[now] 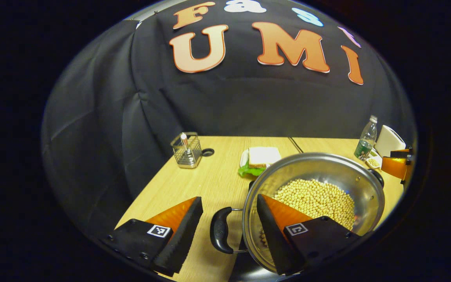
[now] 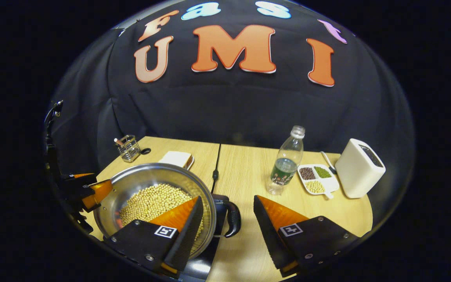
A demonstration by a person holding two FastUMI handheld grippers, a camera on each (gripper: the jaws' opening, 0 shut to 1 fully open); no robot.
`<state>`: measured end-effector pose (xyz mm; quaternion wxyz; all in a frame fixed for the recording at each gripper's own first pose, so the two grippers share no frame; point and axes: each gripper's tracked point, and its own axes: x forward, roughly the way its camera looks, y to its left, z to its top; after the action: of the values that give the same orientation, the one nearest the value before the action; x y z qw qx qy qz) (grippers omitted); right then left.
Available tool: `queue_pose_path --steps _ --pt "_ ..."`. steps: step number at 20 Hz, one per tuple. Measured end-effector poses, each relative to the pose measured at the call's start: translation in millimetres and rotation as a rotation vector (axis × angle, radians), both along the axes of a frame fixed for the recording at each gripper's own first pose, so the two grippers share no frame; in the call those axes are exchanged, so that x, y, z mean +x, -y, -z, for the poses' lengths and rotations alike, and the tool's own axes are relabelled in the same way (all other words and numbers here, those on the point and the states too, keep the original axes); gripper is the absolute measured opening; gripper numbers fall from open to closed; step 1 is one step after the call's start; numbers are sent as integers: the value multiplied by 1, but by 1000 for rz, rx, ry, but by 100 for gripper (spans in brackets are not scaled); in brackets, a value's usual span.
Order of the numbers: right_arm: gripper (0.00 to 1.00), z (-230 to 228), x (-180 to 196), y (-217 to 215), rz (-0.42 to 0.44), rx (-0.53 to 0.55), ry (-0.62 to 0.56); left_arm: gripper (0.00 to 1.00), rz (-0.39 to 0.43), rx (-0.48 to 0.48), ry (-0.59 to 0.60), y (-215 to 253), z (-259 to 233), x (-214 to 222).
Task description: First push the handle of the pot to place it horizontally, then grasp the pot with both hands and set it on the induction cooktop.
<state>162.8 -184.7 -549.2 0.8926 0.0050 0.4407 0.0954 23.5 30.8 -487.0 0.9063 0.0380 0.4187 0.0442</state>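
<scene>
The wooden desk (image 2: 249,172) carries the steel pot (image 1: 327,168) of soybeans (image 1: 315,197), sitting on the black induction cooktop (image 2: 200,266). The left gripper (image 1: 229,225) and right gripper (image 2: 228,219) each straddle a black side handle (image 1: 220,230) — jaws wide, gripping nothing.

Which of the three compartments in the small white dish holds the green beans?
In the white dish, the rear right compartment, toward the toaster-like white box; the others hold dark and pale yellow beans.
</scene>
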Motion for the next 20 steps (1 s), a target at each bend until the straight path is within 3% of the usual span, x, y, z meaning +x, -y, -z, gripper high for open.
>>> queue_pose_path --steps 3,4,6,8,9,10,12,14,17,18,20 --pt "82 -51 15 29 22 -60 149 91 5 -18 88 2 -30 19" --pt "83 -67 17 38 22 -80 191 87 8 -21 112 3 -39 23" --pt "83 -99 24 53 23 -94 269 91 12 -30 179 6 -66 33" --pt "85 -133 30 65 29 -74 336 87 15 -39 248 10 -111 38" --pt "87 -153 31 71 32 -57 373 88 19 -42 279 12 -136 40" --pt "88 -171 32 79 39 -57 403 100 23 -40 319 12 -162 41" --pt "96 -209 30 100 40 -73 467 99 27 -29 396 13 -213 46" --pt "94 -249 28 115 42 -87 531 100 29 -34 469 16 -263 53" --pt "94 -308 18 138 44 -92 612 100 29 -52 496 19 -313 42" --pt "95 -323 15 146 49 -94 627 95 30 -71 488 22 -325 38" --pt "95 -353 9 159 56 -90 657 98 21 -111 500 22 -356 37"
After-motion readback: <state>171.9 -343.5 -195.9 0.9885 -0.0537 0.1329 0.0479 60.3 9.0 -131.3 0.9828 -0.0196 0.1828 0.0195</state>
